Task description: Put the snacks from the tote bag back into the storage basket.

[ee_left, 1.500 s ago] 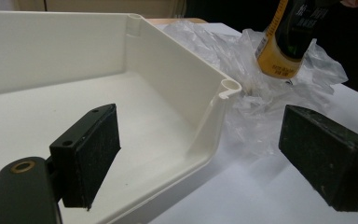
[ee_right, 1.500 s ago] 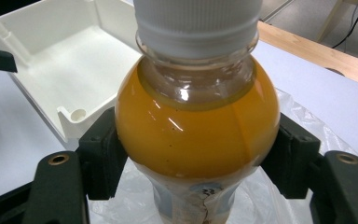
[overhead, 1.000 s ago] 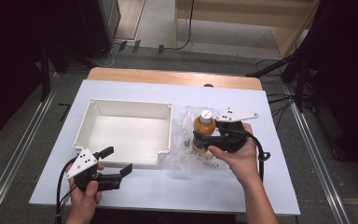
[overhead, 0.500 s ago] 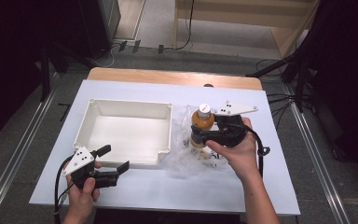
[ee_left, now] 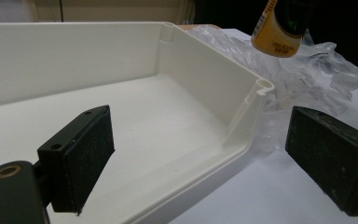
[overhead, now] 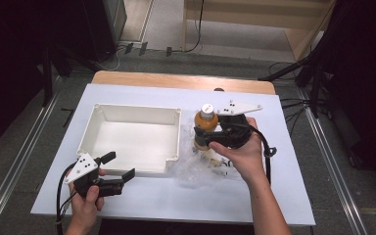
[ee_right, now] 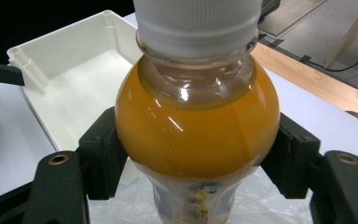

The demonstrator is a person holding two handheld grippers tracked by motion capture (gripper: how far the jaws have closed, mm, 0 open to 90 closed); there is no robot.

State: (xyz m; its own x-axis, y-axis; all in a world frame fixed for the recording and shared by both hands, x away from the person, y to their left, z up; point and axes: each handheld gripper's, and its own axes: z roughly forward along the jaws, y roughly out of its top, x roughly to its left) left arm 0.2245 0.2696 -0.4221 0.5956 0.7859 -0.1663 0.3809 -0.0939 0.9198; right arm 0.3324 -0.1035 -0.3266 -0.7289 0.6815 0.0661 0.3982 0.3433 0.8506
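A small bottle of orange drink (overhead: 205,122) with a white cap is held upright by my right gripper (overhead: 210,134), just right of the white tray (overhead: 98,110). In the right gripper view both black pads (ee_right: 103,154) press on the bottle (ee_right: 196,130) at its widest part. The bottle's base (ee_left: 282,28) hangs above the crumpled clear plastic bag (ee_left: 307,74) in the left gripper view. My left gripper (overhead: 120,166) rests open at the tray's near left corner, nothing between its pads (ee_left: 86,154).
The crumpled clear bag (overhead: 203,169) lies on the white table sheet (overhead: 284,196) under and in front of the bottle. The tray's inside is bare. A wooden table edge (overhead: 176,81) runs behind the sheet. Dark floor and cables surround the table.
The right gripper has lifted the bottle a little off the bag and carried it slightly toward the tray. The left gripper has stayed put.
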